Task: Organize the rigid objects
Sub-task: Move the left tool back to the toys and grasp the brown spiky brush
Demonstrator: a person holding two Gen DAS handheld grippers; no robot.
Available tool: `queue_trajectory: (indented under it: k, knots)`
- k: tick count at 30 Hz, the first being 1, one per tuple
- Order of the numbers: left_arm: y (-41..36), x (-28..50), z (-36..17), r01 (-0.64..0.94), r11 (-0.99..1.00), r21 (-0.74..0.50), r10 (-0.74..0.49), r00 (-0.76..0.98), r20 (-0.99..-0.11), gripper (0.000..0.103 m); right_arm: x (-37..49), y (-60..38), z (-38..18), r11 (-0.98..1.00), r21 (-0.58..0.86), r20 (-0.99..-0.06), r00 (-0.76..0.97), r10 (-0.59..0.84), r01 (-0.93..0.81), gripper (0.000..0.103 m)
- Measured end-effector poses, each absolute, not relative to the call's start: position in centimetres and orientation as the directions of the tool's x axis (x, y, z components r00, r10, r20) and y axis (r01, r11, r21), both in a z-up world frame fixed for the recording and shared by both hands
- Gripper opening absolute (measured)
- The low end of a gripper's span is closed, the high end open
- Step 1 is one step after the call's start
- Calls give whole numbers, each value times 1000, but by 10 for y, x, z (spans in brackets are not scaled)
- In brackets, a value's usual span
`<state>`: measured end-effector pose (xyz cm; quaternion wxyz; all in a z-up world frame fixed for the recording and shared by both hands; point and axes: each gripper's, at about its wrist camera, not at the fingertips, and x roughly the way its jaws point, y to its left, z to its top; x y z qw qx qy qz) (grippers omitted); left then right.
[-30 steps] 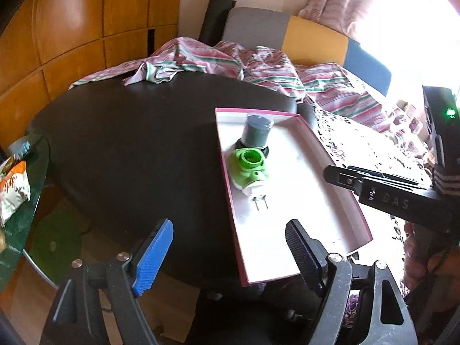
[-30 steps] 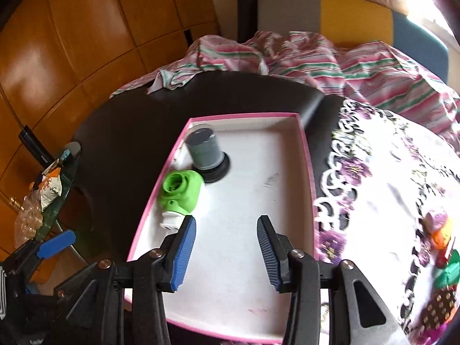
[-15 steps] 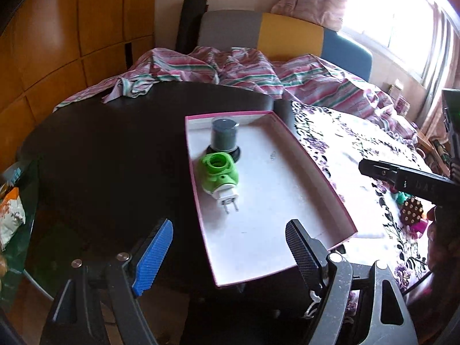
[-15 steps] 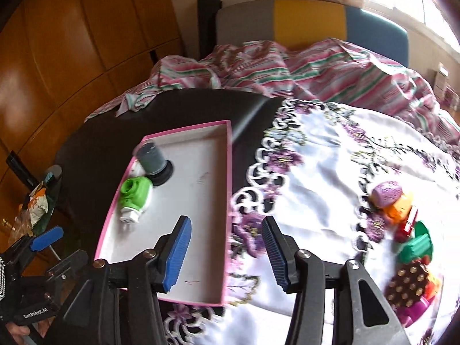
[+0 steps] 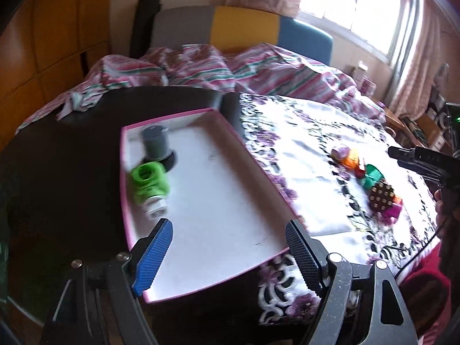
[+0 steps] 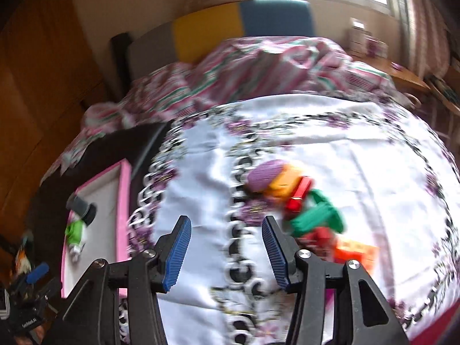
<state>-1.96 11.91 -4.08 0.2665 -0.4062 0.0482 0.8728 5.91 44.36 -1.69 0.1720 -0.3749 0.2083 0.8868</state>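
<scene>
Blue-padded right claw (image 6: 226,250): jaws standing apart, nothing between them, hanging over the cloth (image 6: 330,155) just left of the toy heap (image 6: 302,201).
Right claw's jaws: having just been widening, with only bare cloth showing in the gap.
Left claw (image 5: 230,256): gaping wide and empty, hovering at the near edge of the tray (image 5: 267,178).
Tray contents: green plug (image 5: 149,184) lying on its side and grey cup (image 5: 156,145) standing just behind it, both sitting along the tray's left wall.
Done so far: two items seeming to be put away, going by how they lie.
Left to do: purple, orange, red, green and studded brown pieces waiting in a tight cluster on the cloth, well apart from the tray.
Progress: early, I'm judging; most of the tray lying bare.
Likely step: right claw appearing to be going for the heap.
</scene>
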Motion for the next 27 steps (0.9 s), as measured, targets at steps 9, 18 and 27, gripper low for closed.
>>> queue_trajectory:
  k: [9, 18, 27]
  knots:
    - [191, -10, -46, -670, -721, -177, 539, -381, -751, 81, 135, 533, -47, -588, 392, -733, -627, 265, -707, 58]
    - [291, -1, -58, -772, -565, -289, 618, -164, -769, 81, 155, 549, -50, -475, 542, -671, -697, 252, -693, 60]
    - [378, 4, -66, -785, -489, -380, 660, -48, -750, 97, 153, 549, -54, -484, 563, -668, -714, 210, -669, 60]
